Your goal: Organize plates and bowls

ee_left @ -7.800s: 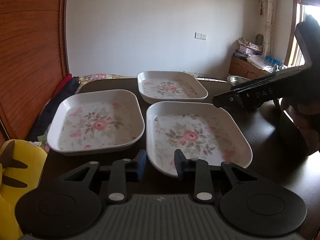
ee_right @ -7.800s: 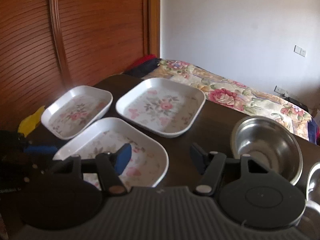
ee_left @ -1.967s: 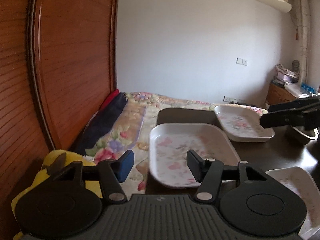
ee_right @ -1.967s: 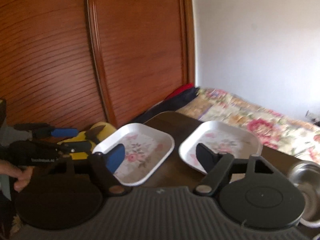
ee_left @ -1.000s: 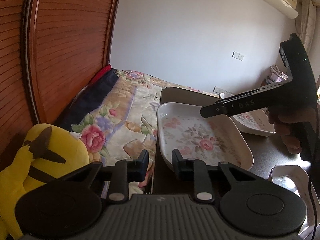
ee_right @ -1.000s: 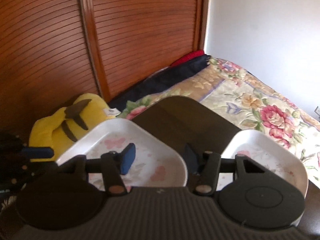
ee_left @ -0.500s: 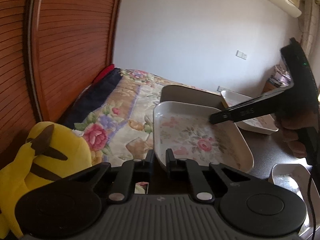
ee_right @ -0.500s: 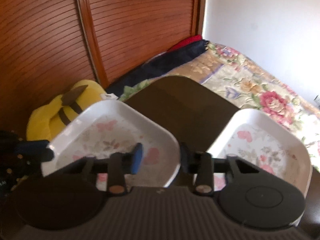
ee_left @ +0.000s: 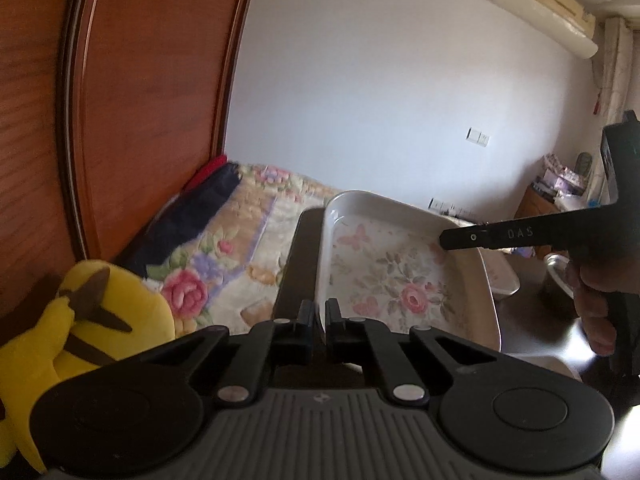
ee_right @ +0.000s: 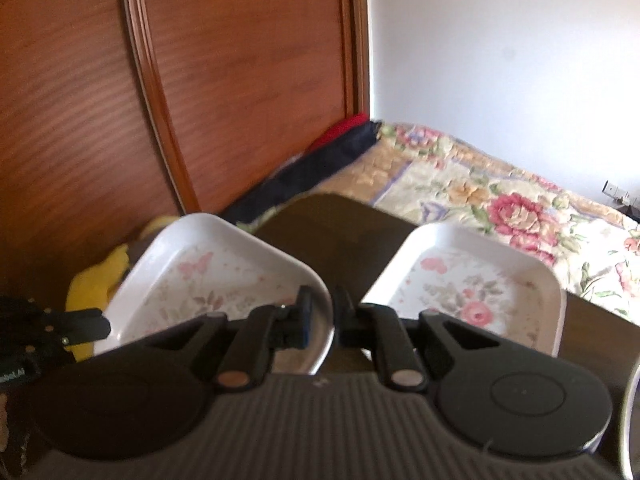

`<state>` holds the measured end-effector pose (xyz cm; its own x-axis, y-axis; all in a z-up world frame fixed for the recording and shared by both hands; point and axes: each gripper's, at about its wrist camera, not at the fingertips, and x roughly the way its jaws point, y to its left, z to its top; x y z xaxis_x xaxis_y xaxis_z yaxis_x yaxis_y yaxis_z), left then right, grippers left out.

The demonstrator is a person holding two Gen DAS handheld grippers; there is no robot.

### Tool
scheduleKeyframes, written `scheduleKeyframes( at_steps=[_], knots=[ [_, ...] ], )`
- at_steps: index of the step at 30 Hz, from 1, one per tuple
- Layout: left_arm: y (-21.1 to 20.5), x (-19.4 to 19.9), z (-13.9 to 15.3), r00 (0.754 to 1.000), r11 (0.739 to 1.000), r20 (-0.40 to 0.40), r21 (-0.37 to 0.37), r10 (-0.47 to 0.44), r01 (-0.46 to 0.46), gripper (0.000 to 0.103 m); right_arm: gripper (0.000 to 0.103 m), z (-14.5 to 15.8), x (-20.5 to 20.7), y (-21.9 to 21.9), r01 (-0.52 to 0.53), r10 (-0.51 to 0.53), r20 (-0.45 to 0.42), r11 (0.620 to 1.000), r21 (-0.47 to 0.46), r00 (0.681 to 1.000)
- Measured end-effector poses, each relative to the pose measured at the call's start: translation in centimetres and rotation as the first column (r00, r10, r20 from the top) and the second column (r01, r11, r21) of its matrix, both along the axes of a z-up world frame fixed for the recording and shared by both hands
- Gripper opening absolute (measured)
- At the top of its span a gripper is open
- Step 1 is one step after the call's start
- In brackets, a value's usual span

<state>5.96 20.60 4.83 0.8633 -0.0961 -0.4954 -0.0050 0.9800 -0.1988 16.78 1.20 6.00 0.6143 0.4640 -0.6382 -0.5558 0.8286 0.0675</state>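
A white square plate with a rose pattern (ee_left: 384,272) hangs tilted above the dark table (ee_right: 332,220). My left gripper (ee_left: 319,316) is shut on its near rim. My right gripper (ee_right: 327,312) is shut on the corner nearest it, and the left wrist view shows it as a black arm (ee_left: 444,238) at the plate's far right corner. In the right wrist view the same plate (ee_right: 200,276) sits left of centre, with the left gripper (ee_right: 92,328) at its left edge. A second floral plate (ee_right: 472,288) lies flat on the table to the right.
A steel bowl (ee_left: 556,276) stands at the table's far right behind the held plate, and another white plate's rim (ee_left: 560,364) shows at the lower right. A yellow plush toy (ee_left: 80,312) and a floral bedspread (ee_left: 224,248) lie left of the table, below a wooden wardrobe (ee_right: 240,80).
Both grippers have closed onto the plate's rim. The plate has left the table and now hangs tilted between them, a little higher than before.
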Motion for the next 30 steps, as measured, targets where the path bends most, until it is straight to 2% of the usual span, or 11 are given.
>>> scheduleKeyframes(
  at_steps=[7, 12, 21, 30],
  knots=[
    [-2.8, -3.3, 4.0, 0.996, 0.999, 0.079, 0.025, -0.035, 0.034, 0.013, 0.013, 3.8, -3.5, -3.4, 0.03, -0.034, 0.075, 0.998, 0.051, 0.997],
    [-5.0, -5.8, 4.9, 0.993, 0.998, 0.101, 0.033, -0.061, 0.058, 0.013, 0.012, 5.4, -6.7, -6.0, 0.057, -0.065, 0.116, 0.996, 0.069, 0.991],
    [-8.7, -8.6, 3.5, 0.991, 0.993, 0.088, 0.066, -0.101, 0.095, 0.013, 0.012, 5.1, -10.7, -9.9, 0.091, -0.102, 0.135, 0.992, 0.087, 0.986],
    [-11.4, -9.1, 0.6, 0.992, 0.992, 0.052, 0.056, -0.118, 0.115, 0.013, 0.011, 1.7, -11.6, -12.8, 0.118, -0.126, 0.084, 0.988, 0.1, 0.988]
  ],
)
